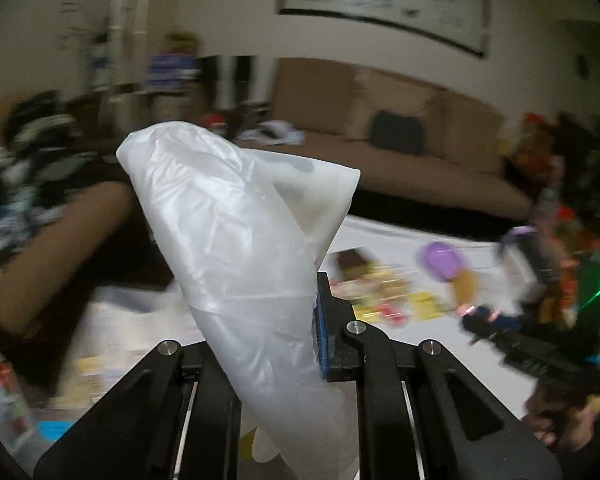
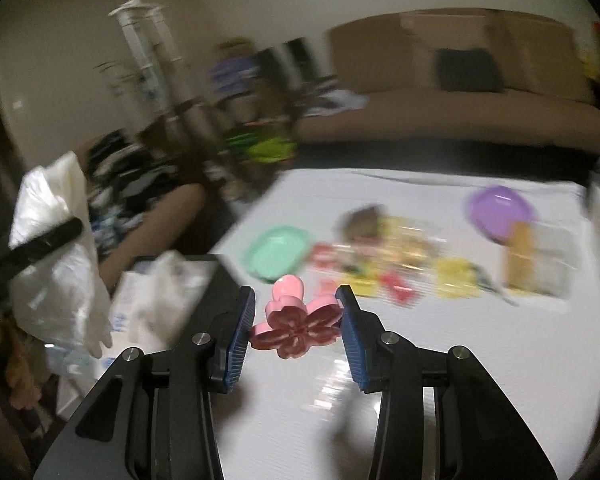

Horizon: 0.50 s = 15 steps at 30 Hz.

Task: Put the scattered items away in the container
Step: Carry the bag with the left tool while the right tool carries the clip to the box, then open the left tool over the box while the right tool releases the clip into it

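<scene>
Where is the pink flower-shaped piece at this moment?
In the right wrist view, the pink flower-shaped piece sits between the jaws of the right gripper, above the white table, near the green tray.

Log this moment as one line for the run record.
left gripper: shut on plastic bag | right gripper: shut on pink flower mold | table: items remain scattered

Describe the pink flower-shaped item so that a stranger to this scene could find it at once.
Start at the white table and come to its near edge, where the right tongs stand. The pink flower-shaped item sits between their blue pads, held off the table. Unlike the green tray and purple lid beyond, it has five petals with raised outlines.
</scene>
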{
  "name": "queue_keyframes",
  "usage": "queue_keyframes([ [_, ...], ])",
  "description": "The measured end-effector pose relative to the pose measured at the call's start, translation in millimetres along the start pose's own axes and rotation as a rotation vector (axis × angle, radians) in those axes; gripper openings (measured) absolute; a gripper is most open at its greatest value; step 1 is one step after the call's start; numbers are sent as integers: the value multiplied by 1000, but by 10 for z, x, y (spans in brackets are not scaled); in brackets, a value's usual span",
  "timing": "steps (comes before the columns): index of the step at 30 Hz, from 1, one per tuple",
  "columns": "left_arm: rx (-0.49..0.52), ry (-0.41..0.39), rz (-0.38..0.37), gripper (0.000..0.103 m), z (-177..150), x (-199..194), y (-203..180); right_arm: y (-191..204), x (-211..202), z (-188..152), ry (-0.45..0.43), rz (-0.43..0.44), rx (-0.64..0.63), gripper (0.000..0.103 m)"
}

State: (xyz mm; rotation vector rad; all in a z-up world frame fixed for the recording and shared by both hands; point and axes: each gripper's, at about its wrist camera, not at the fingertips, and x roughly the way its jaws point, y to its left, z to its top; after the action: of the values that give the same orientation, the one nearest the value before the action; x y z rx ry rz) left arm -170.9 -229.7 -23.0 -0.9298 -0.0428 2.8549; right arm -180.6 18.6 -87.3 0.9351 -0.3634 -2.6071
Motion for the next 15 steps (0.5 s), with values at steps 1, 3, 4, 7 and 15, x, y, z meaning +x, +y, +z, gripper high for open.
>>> queue_keyframes([
  [1,-6,24,78,13,-11,-22,210,173,104,38,12,48,-13,43],
  [3,-18,56,193,13,-60,-16,503,486,316,90,41,132,-31,43],
  [4,-35,71,219,13,-86,0,632,652,434,111,57,165,-42,43],
  [7,-98,108,252,13,-169,63,941,1101,761,133,114,235,-77,43],
  [15,-60,190,421,93,-273,289,1028,1728,1203,-189,201,184,-233,90],
])
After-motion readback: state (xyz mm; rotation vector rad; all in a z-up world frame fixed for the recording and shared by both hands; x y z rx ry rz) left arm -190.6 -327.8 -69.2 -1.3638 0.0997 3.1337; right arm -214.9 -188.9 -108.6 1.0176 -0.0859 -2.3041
